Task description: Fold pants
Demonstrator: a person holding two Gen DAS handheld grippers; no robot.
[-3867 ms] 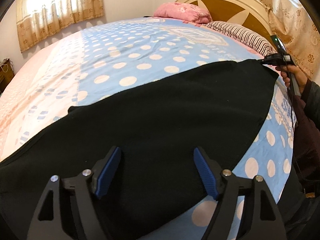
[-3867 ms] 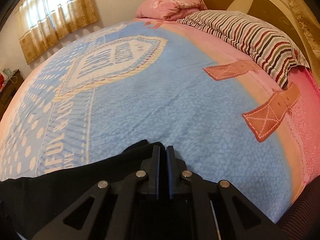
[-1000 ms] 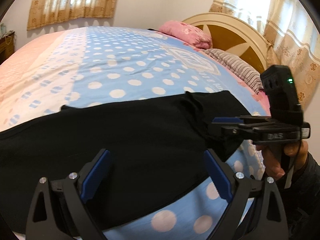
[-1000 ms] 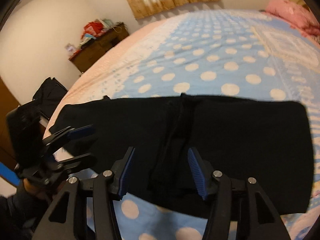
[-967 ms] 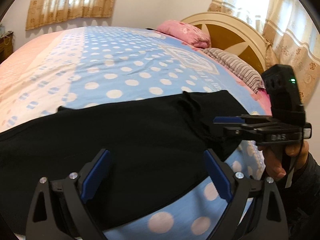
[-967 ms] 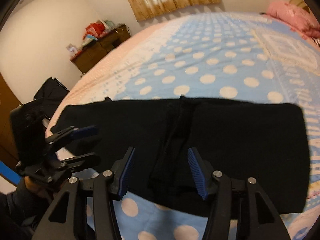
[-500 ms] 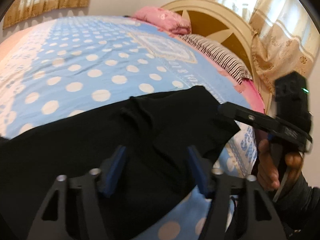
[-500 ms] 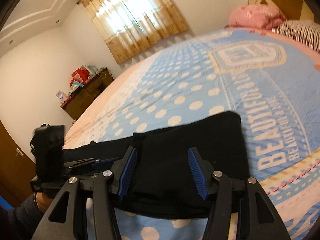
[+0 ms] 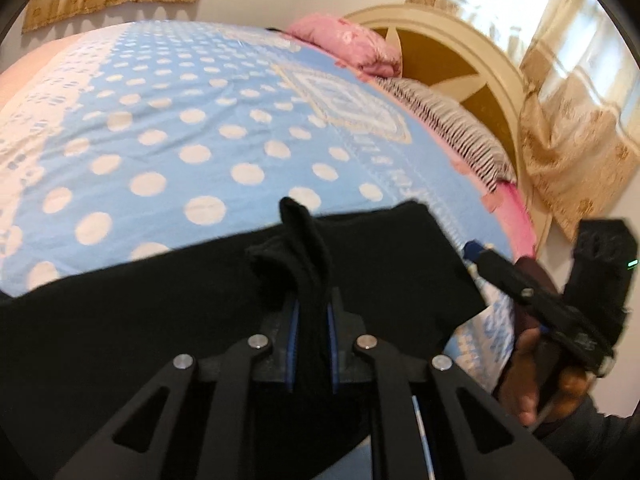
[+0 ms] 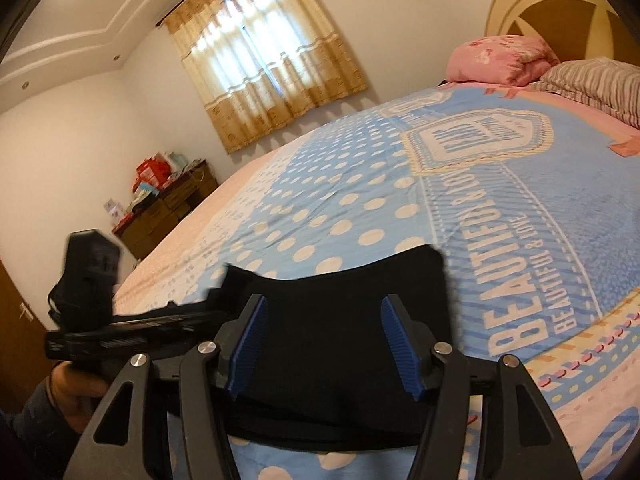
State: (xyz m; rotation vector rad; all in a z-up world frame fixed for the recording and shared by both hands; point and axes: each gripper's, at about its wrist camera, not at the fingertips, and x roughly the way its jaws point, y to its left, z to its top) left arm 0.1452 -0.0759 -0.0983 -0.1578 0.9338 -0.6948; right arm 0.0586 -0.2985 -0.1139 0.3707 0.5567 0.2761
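On the polka-dot bedspread (image 9: 168, 148) lie the black pants (image 9: 120, 320), partly folded. My left gripper (image 9: 311, 316) pinches a raised ridge of cloth; my right gripper (image 10: 324, 344) hangs spread above the folded end. Pulling with 1 thin pinch could drag the layers askew.

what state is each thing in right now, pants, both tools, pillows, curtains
pants: black, lying on the bed, one ridge of cloth pinched up
left tool: shut on the pants
right tool: open, holding nothing, over the pants
bedspread: spread flat
pink pillow: lying at the headboard
striped pillow: lying flat beside it
curtains: drawn, light coming through
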